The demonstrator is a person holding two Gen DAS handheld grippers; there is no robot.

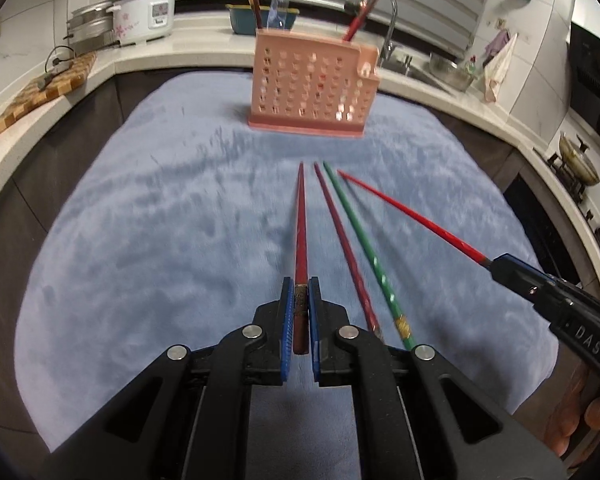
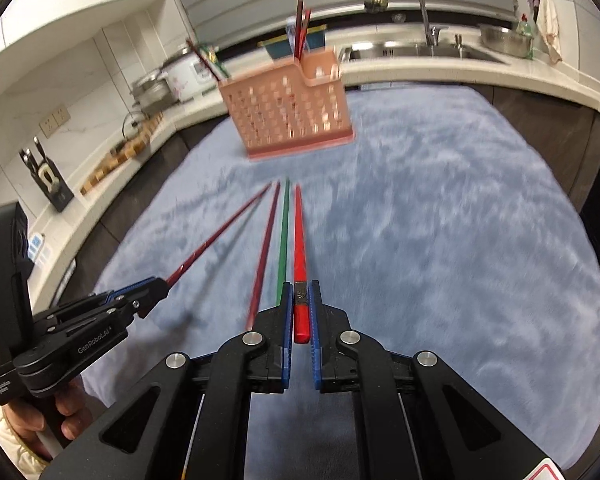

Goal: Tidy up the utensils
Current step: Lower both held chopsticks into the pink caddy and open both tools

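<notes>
Worktop (image 1: 4, 168): pale, curving around the scene, carrying a rice cooker (image 1: 144, 14), a checkered cutting board (image 1: 40, 92) and a sink (image 2: 420, 50) with tap.

Blue plush cloth (image 1: 160, 240): spread wide over the dark central surface, under all task items.

Pink perforated utensil holder (image 1: 312, 84): upright at the far end of the cloth, well apart from both grippers; several chopsticks already standing in it, some at its left end, some at its right.

Left gripper (image 1: 301, 292): fingers closed on the butt end of a dark red chopstick (image 1: 301, 220), tip pointing toward the holder.

Right gripper (image 2: 301, 296): fingers closed on the butt end of a bright red chopstick (image 2: 299, 232), tip likewise toward the holder.

Maroon chopstick (image 1: 340, 232) and green chopstick (image 1: 360, 240): side by side between the two held sticks, near ends passing behind the gripper bodies; whether lying flat on the cloth, cannot tell.

Hand (image 2: 66, 408): wrapped around the left gripper's handle, seen at the lower left of the right wrist view.
</notes>
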